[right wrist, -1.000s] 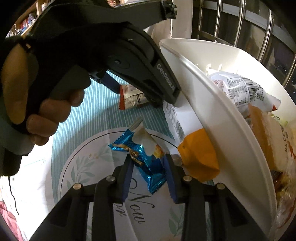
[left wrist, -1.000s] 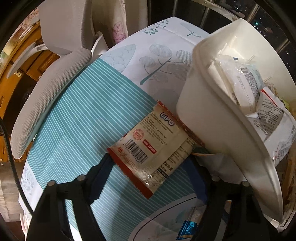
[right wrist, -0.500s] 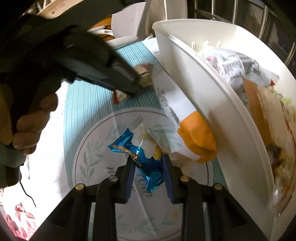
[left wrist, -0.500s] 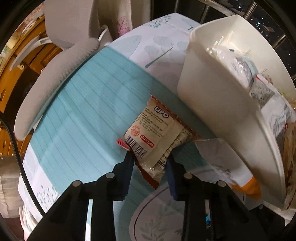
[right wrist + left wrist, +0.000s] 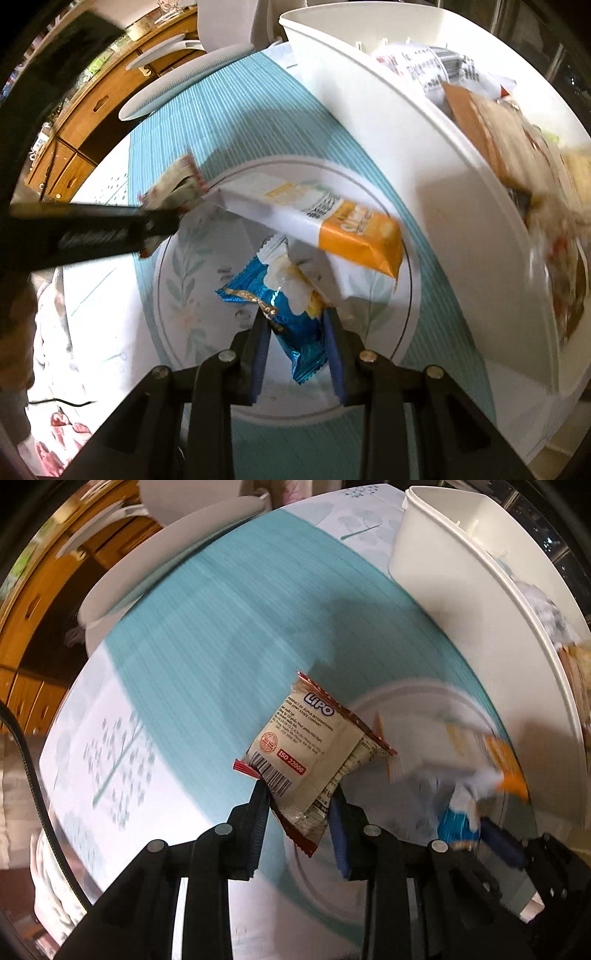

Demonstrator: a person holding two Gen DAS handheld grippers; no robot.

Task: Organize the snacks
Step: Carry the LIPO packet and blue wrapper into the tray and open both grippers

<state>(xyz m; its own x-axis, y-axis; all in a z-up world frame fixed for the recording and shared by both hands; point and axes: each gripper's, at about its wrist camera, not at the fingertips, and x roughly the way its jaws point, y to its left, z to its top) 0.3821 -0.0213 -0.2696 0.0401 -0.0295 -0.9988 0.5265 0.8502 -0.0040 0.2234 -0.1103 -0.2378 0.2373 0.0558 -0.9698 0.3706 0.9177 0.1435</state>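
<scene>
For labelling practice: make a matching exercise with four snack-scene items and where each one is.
Items:
1. Lipo packet
2. blue wrapper
3. white and orange packet
4. white bin

Places:
A. lying on the tablecloth, beside the bin
B. gripped by the left hand-held gripper
C. standing on the table, holding snacks
D. gripped by the right hand-held gripper

Pairs: 1-B, 2-D, 3-A, 4-C

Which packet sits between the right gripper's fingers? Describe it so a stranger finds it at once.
Start at the big white bin on the teal striped cloth. Beside it lies a white-and-orange packet, and below that the right gripper pinches the blue packet. It alone is shiny blue foil with a gold band.
</scene>
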